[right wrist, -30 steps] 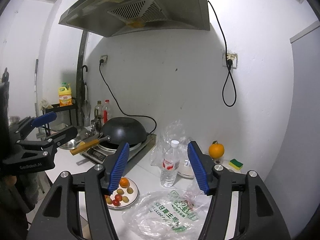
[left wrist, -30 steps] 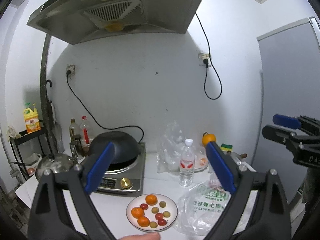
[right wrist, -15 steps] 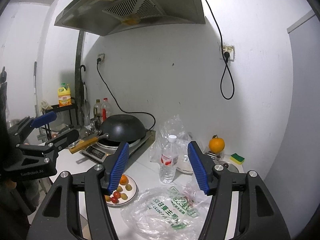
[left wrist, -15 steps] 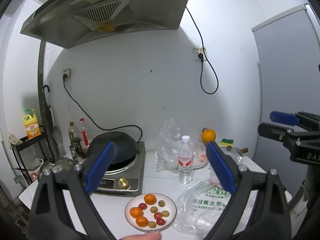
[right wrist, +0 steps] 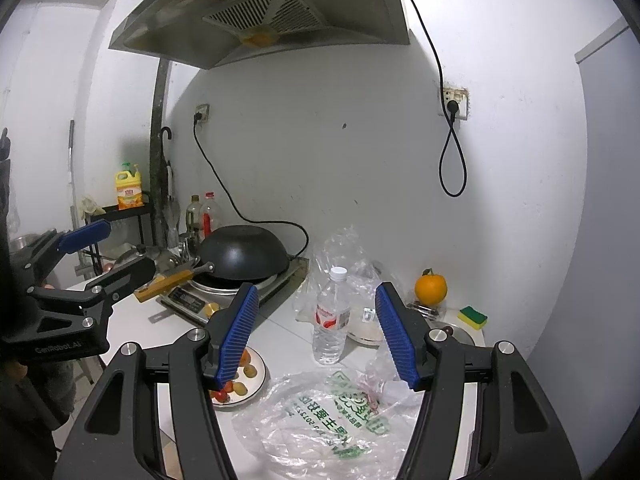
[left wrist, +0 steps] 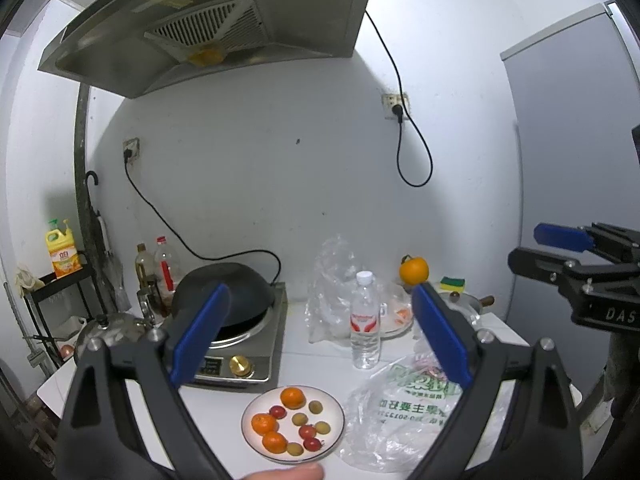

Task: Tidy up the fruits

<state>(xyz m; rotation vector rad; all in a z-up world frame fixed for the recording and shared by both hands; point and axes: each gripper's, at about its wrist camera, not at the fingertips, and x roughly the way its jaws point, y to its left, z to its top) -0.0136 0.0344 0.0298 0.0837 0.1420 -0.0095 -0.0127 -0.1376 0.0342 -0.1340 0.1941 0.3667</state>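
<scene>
A white plate [left wrist: 335, 432] near the counter's front edge holds three small oranges [left wrist: 293, 397], red cherry tomatoes [left wrist: 307, 431] and several small yellow-green fruits. My left gripper [left wrist: 320, 300] hovers above and short of it, open wide, with nothing between its fingers. My right gripper [right wrist: 317, 292] is also open and empty, above a crumpled printed plastic bag [right wrist: 332, 416]; its left finger hides part of the plate [right wrist: 261, 372]. Each gripper shows in the other's view: the right gripper [left wrist: 528, 245] at the right edge, the left gripper [right wrist: 128, 245] at the left. A large orange [right wrist: 430, 288] sits at the back right.
A water bottle [left wrist: 365, 320] stands behind the plate, with a clear bag [left wrist: 332, 280] beyond it. A black wok [right wrist: 244, 252] rests on an induction cooker [left wrist: 244, 360] at the left, near a kettle [left wrist: 108, 328]. A sponge [right wrist: 473, 316] lies back right. A thumb [left wrist: 288, 472] shows at the bottom.
The left gripper has drifted slightly sideways, so the plate sits a little further left in its view. Both grippers stay open and empty.
</scene>
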